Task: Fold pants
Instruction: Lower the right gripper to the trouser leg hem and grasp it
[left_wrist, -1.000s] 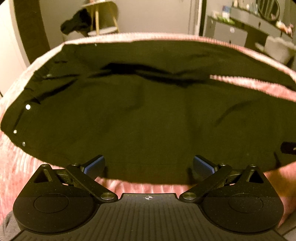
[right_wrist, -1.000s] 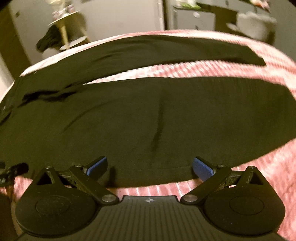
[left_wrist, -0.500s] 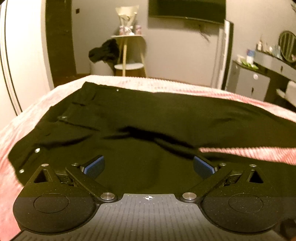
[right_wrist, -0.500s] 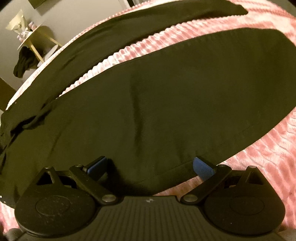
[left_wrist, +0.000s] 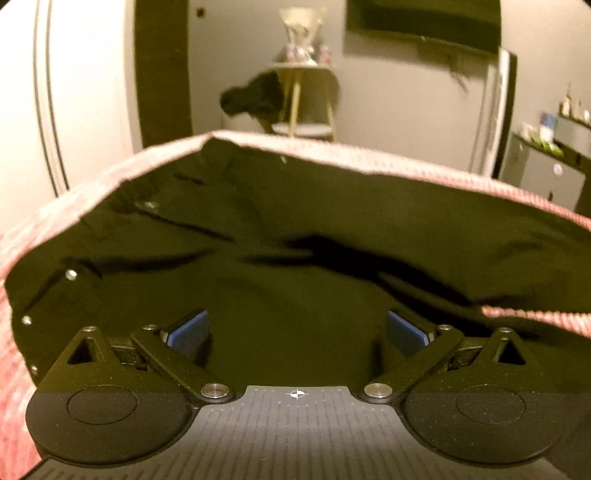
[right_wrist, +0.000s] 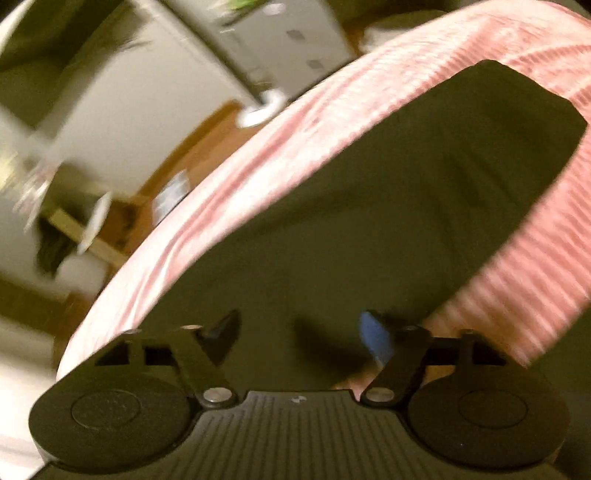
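Seemingly little of the folding is done. From the left wrist view, the black pants (left_wrist: 295, 236) lie spread across the pink ribbed bedspread (left_wrist: 44, 229), waistband and metal snaps to the left, with a rumpled ridge running across the seat and a strip of pink showing between the two legs at right. The left gripper (left_wrist: 297, 330) hangs just above the cloth near the waist with its blue pads spread wide and nothing pinched between them. From the right wrist view, which is tilted and badly blurred, one pant leg reaches away to its hem at upper right, flat on the bedspread. The right gripper (right_wrist: 299, 332) sits over the near edge of that leg; its jaws are closing, with dark cloth lying in the gap, though the pads do not look pressed on it yet. By my reading the legs have yet to be laid together and every fold remains. No brand, label or legible writing shows in either view.
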